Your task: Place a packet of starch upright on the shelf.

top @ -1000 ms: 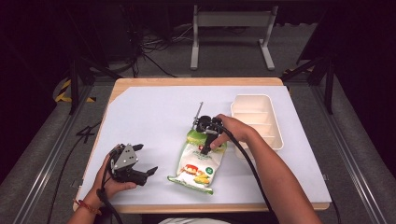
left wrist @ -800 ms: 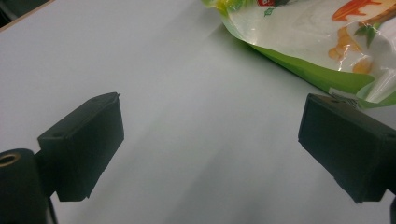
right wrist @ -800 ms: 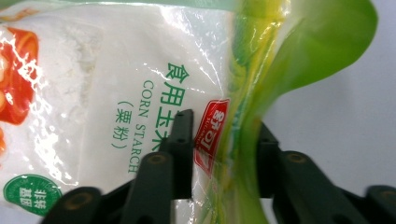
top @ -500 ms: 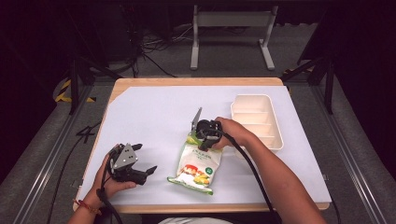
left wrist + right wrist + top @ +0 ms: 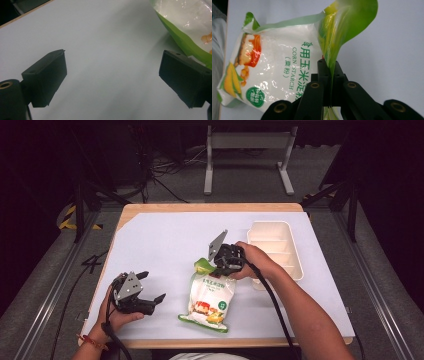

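Bag of corn starch (image 5: 209, 299) has slid slightly left; your right gripper (image 5: 223, 262) clamps its green top edge to drag it. Left gripper (image 5: 144, 292) waits near-left, jaws apart.

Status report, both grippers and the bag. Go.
Right gripper shut on corn starch bag top flap. Left gripper open, idle beside bag. Divided tray close right of hand.

Bag (image 5: 274, 72) reads "CORN STARCH" (plus Chinese characters).

One starch bag (image 5: 209, 296), one tray (image 5: 276, 251), two claws (image 5: 151, 298) (image 5: 216, 266).
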{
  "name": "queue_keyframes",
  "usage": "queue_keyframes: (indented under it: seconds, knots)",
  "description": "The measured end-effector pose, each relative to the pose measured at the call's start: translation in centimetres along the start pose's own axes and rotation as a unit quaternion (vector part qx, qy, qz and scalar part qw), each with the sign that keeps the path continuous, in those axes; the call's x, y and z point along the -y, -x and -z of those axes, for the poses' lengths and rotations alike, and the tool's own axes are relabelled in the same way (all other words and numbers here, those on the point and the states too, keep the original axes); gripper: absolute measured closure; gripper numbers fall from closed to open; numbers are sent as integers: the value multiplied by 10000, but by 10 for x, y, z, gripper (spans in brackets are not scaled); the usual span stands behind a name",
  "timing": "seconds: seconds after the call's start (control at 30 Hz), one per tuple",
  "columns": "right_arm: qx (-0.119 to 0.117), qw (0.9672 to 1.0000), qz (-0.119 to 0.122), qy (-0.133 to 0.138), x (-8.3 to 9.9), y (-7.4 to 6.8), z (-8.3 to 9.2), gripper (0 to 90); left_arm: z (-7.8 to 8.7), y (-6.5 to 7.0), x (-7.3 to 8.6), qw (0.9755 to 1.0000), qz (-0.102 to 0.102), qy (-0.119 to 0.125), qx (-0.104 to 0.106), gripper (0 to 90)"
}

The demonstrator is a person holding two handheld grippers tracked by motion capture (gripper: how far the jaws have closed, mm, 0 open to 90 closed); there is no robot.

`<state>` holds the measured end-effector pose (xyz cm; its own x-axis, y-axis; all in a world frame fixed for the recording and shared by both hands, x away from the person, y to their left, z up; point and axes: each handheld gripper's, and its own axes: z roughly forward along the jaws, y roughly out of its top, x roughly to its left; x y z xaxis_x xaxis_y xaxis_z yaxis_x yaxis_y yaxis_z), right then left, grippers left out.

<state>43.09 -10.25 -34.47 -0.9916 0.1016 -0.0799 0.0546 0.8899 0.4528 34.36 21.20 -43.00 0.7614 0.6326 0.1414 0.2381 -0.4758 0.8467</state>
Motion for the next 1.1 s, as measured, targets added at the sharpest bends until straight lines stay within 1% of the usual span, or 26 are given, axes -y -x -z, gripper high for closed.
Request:
queue_keyframes:
  seconds: [0.03, 0.07, 0.13, 0.17, 0.23, 0.27, 0.37, 0.47, 0.53, 0.57, 0.6, 0.63, 0.67, 0.7, 0.73, 0.77, 0.8, 0.83, 0.87, 0.9, 0.93, 0.97, 1.0, 1.03, 1.07, 1.1]
  knots:
    - [53, 10000, 35, 19, -1, -2, 5, 889, 0, 0, 0, 10000, -3, -7, -9, 86]
    - [78, 9998, 114, 134, -2, -4, 11, 889, 0, 0, 0, 10000, 5, -6, 1, 86]
    - [137, 9994, 135, 271, -2, -6, 21, 889, 0, 0, 0, 10000, 10, 0, -29, 87]
    - [234, 9989, 151, 384, -3, -9, 32, 889, 0, -1, 0, 10000, 17, 7, -26, 88]
    - [260, 9987, 171, 394, -3, -9, 35, 889, 0, -1, 0, 10000, 9, 5, -39, 88]
    - [326, 9984, 199, 405, -3, -10, 40, 889, 0, -1, 0, 10000, 8, 5, -36, 88]
    - [574, 9973, 141, 433, -4, -10, 48, 890, 0, 0, 0, 10000, 20, 11, -43, 88]
    - [760, 9961, 108, 426, -4, -9, 54, 890, 0, -1, 0, 10000, 50, 31, -34, 88]
    - [1033, 9935, 106, 470, -4, -8, 55, 890, 0, -3, 1, 9999, 118, 67, -12, 88]
    - [1162, 9918, 58, 530, -4, -7, 56, 890, 1, -3, 1, 9999, 143, 73, -28, 88]
    - [1245, 9905, -16, 592, -3, -6, 56, 890, 1, -4, 1, 9998, 166, 88, -14, 88]
    - [1243, 9905, -17, 584, -3, -5, 56, 890, 1, -4, 2, 9998, 192, 92, -2, 88]
    - [1385, 9888, -55, 556, -3, -4, 57, 890, 1, -4, 2, 9998, 195, 92, 1, 88]
    - [1457, 9878, -71, 551, -3, -4, 56, 890, 1, -4, 2, 9998, 190, 88, -4, 88]
    - [1421, 9883, -88, 544, -2, -2, 58, 890, 1, -4, 2, 9998, 197, 87, -1, 89]
    - [1519, 9866, -119, 578, -2, -1, 58, 890, 1, -4, 1, 9997, 216, 92, 12, 89]
    - [1552, 9860, -162, 594, -2, -1, 60, 890, 1, -4, 1, 9997, 239, 100, 21, 89]
    - [1519, 9865, -113, 609, -2, 1, 62, 890, 1, -4, 1, 9997, 215, 95, 33, 89]
    - [1703, 9832, -164, 631, -3, 0, 66, 890, 1, -4, 1, 9997, 219, 89, 31, 89]
    - [1689, 9833, -137, 670, -3, 1, 70, 890, 1, -5, 2, 9997, 223, 82, 33, 89]
    - [1736, 9824, -131, 681, -4, 1, 73, 891, 0, -5, 2, 9997, 237, 83, 41, 89]
    - [1900, 9785, -153, 781, -3, 2, 78, 891, 0, -6, 2, 9997, 242, 72, 51, 89]
    - [1968, 9768, -120, 841, -3, 4, 86, 891, 0, -6, 2, 9997, 247, 71, 50, 89]
    - [1968, 9768, -120, 841, -3, 4, 86, 891, 0, -6, 2, 9997, 222, 60, 46, 89]
    - [2084, 9740, -147, 872, -2, 6, 89, 891, 0, -6, 2, 9997, 216, 55, 45, 89]
    - [2046, 9748, -152, 873, -2, 8, 93, 891, -1, -5, 2, 9997, 220, 58, 52, 89]
